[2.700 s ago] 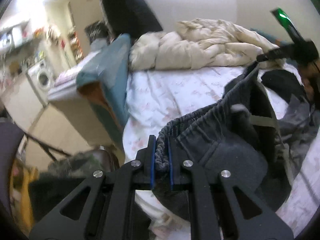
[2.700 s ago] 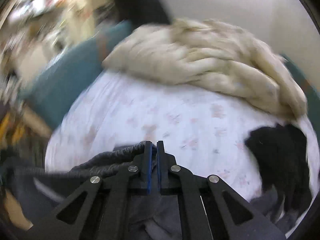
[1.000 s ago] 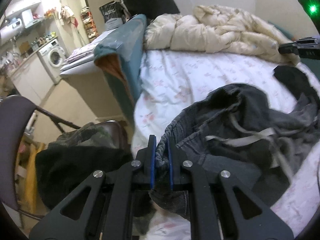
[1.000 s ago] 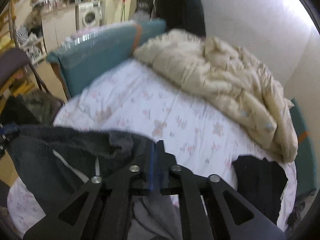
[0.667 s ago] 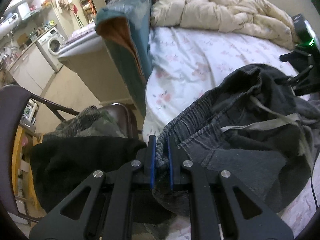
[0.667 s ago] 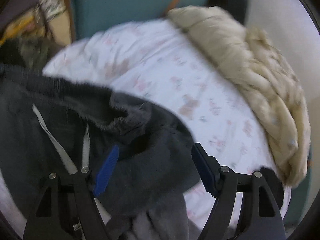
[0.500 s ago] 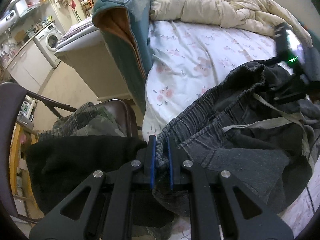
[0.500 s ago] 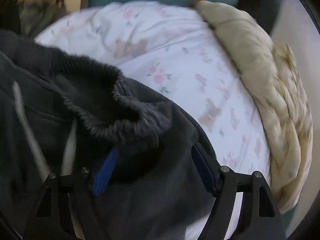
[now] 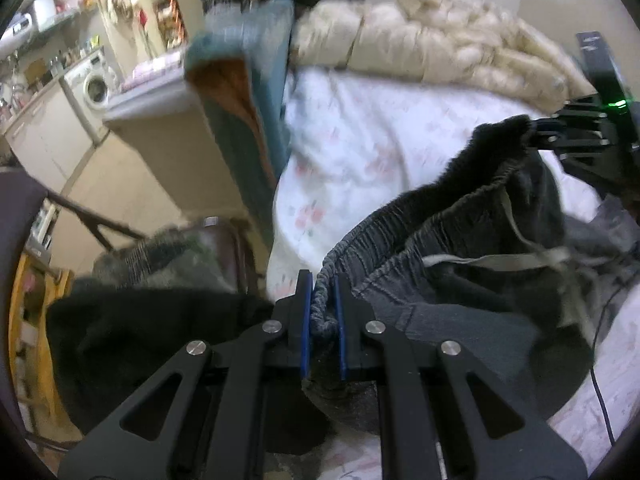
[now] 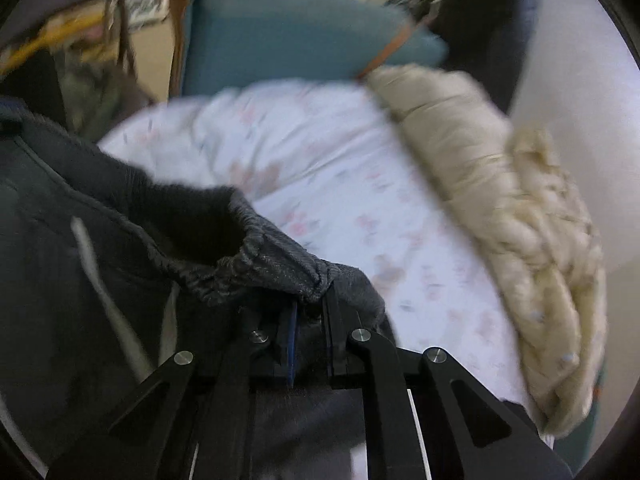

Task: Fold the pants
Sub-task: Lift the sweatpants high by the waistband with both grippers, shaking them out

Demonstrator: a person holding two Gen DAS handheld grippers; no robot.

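Floral bedsheet (image 9: 384, 136), one pants (image 9: 460, 280), two tools (image 9: 320, 308) gripping waistband.

Your left matte-black two-finger gripper (image 9: 320, 312), blue pad linings, silver screw heads, triangular cut-outs; right black gripper (image 10: 310, 336) alike, green LED.

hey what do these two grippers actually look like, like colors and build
Both are matte black. The left gripper and right gripper have flat linkage arms with triangular cutouts, silver round screw heads and blue pads lining the fingers. Seen from the left wrist, the right unit carries a black box with a green light.
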